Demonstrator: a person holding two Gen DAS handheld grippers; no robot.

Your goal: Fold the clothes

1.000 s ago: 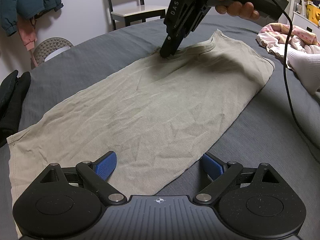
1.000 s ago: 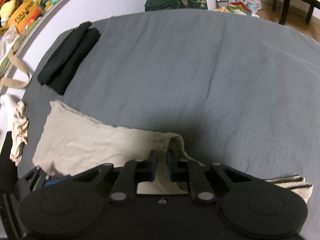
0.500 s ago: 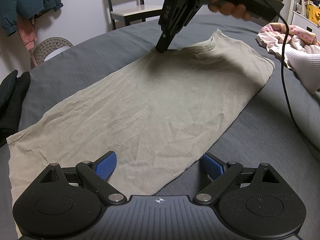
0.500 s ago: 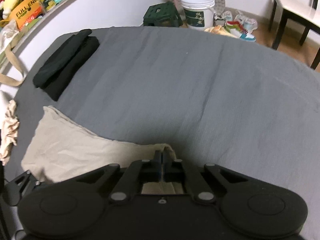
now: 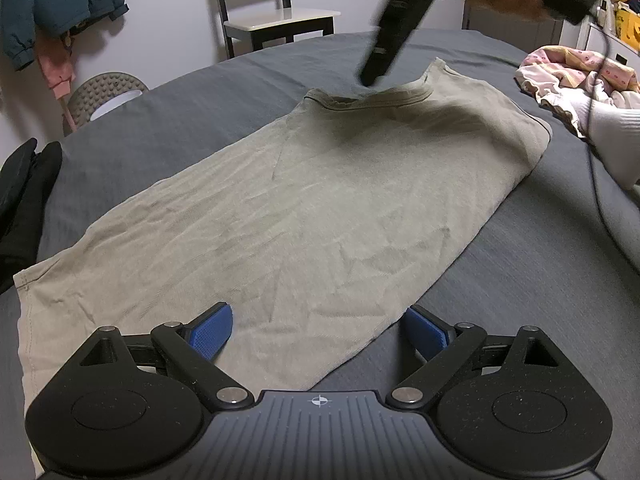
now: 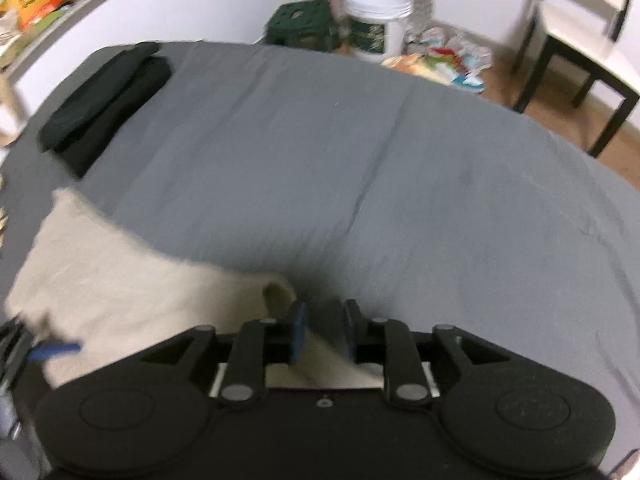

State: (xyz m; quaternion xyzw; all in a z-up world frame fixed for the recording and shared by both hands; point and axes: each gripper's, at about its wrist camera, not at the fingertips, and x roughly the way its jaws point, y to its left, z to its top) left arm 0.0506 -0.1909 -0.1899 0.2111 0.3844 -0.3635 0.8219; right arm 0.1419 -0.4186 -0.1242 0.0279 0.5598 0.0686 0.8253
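Observation:
A beige T-shirt (image 5: pixel 320 200) lies folded into a long strip on the grey bed (image 5: pixel 540 280). Its collar (image 5: pixel 380 98) points away from me in the left wrist view. My left gripper (image 5: pixel 318 330) hovers open over the hem end, one blue pad (image 5: pixel 212 330) above the cloth and the other beside its edge. My right gripper (image 5: pixel 374 72), held by a hand, hangs blurred just above the collar. In the right wrist view, the right gripper (image 6: pixel 324 330) has its jaws parted, with the shirt (image 6: pixel 120 288) and its collar loop (image 6: pixel 276 292) lying just left of the fingertips.
A folded black garment (image 5: pixel 20 200) (image 6: pixel 108 96) lies near the bed's edge. Pink clothes (image 5: pixel 576 68) and a white sock (image 5: pixel 616 140) sit at the right, with a cable (image 5: pixel 596 160) hanging there. Beyond the bed stand a chair (image 5: pixel 276 12), a white bucket (image 6: pixel 378 20) and a green stool (image 6: pixel 304 28).
The right gripper was shut on the collar, tugged it outward, then opened and rose off it. The left gripper has stayed open in place.

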